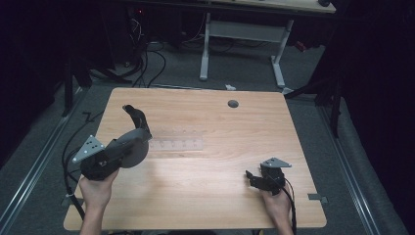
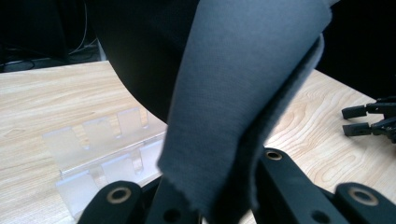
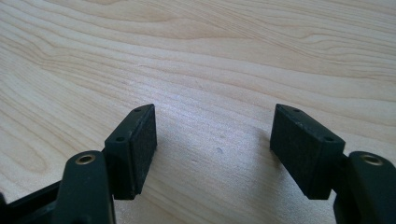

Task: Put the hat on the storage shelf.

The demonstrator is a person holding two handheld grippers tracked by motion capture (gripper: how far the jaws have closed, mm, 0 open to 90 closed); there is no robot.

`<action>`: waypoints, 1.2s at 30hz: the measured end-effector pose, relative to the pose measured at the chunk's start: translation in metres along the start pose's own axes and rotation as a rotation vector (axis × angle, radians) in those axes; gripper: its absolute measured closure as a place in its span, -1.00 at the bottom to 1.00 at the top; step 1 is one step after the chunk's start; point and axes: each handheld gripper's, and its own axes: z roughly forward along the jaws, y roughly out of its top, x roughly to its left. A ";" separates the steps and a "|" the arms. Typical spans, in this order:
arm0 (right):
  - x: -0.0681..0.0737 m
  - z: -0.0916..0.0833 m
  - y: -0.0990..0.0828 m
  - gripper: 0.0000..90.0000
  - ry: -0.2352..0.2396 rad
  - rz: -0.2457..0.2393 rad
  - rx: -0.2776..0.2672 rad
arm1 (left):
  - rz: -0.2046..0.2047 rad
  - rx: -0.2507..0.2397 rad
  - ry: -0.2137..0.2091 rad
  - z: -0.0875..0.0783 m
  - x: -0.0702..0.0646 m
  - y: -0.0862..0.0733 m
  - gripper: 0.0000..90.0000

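A floppy piece of grey fabric with a black side (image 2: 243, 93) hangs in front of the left gripper's camera, pinched between that gripper's jaws. In the high view the left gripper (image 1: 131, 148) is held over the table's left half, shut on the fabric (image 1: 137, 122), whose dark end curls up and away. A clear plastic slotted rack (image 1: 176, 144) lies on the table just right of it and is seen close below the fabric (image 2: 107, 144). The right gripper (image 1: 251, 178) rests low near the front right, open, its pads (image 3: 142, 147) wide apart over bare wood (image 3: 212, 70).
The light wooden table (image 1: 205, 196) has a round grey cable hole (image 1: 233, 104) near its far edge. Beyond it stand the white legs of another desk (image 1: 204, 49), and cables (image 1: 147, 63) lie on the grey floor at back left. The right gripper (image 2: 348, 120) appears at the right edge of the left gripper view.
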 end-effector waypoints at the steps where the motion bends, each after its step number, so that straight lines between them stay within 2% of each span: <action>1: 0.000 0.000 0.000 -0.29 0.000 0.000 0.000 | -0.010 -0.002 -0.001 0.000 0.001 0.001 0.88; 4: 0.000 0.000 0.000 -0.29 0.001 -0.002 0.000 | -0.003 0.002 0.007 0.002 0.003 0.005 0.88; 8: 0.000 0.000 0.000 -0.29 0.001 -0.002 0.000 | -0.013 -0.009 0.012 0.005 0.007 0.012 0.88; 16: 0.000 0.000 0.000 -0.30 0.002 -0.002 0.000 | 0.019 -0.042 0.044 0.011 0.018 0.021 0.89; 18: 0.000 0.000 0.000 -0.30 0.001 -0.002 0.000 | 0.016 -0.048 0.055 0.013 0.022 0.023 0.89; 26: 0.000 0.000 0.000 -0.30 0.002 -0.003 -0.001 | 0.049 -0.057 0.094 0.026 0.035 0.026 0.89; 30: 0.000 0.000 0.000 -0.30 0.002 -0.002 -0.001 | 0.077 -0.057 0.114 0.032 0.038 0.027 0.89; 31: 0.000 0.000 0.000 -0.30 0.002 -0.003 -0.001 | 0.100 -0.058 0.132 0.036 0.040 0.026 0.89; 36: 0.000 0.000 0.000 -0.30 0.002 0.001 -0.001 | 0.127 -0.048 0.152 0.045 0.044 0.024 0.89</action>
